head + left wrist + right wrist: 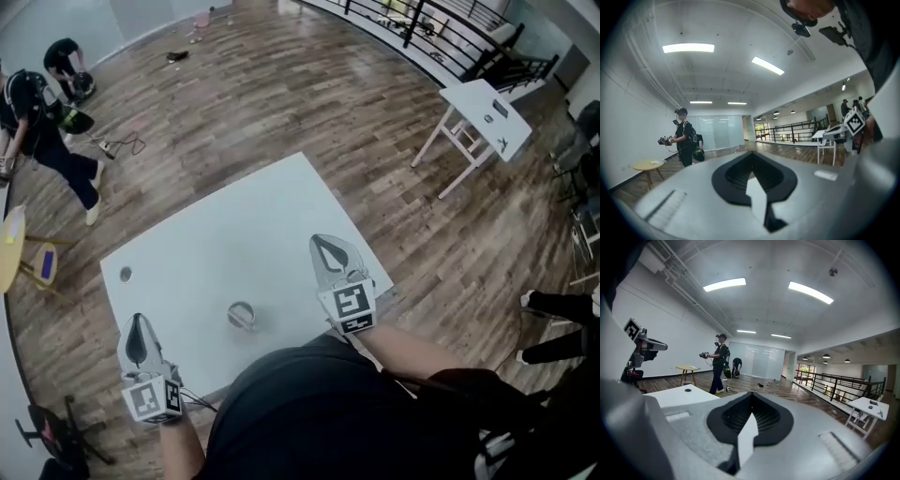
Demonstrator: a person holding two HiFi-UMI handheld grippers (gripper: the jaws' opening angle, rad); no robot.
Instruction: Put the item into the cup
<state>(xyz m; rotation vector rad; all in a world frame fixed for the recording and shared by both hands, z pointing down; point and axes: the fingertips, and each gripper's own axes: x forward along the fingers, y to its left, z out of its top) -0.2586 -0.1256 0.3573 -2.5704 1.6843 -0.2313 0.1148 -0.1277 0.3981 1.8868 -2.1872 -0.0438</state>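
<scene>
Left gripper (139,330) and right gripper (324,247) jaws both closed, empty: locate the item first, open before reaching, keep clear of the cup (241,316) on the tabletop (234,234).

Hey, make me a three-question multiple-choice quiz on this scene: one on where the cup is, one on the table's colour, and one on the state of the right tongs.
1. Where does the cup stand?
A. On the floor.
B. On the table, between the left tongs and the right tongs.
C. On a chair.

2. What colour is the table top?
A. Black.
B. Red.
C. White.

3. What state are the right tongs in?
A. Shut, with nothing between them.
B. Wide open.
C. Shut on the cup.

Answers:
1 B: the head view shows the cup on the table, with one pair of tongs on each side.
2 C: the top is plain white against the wooden floor.
3 A: the right gripper view shows the jaws closed together with nothing in them.
</scene>
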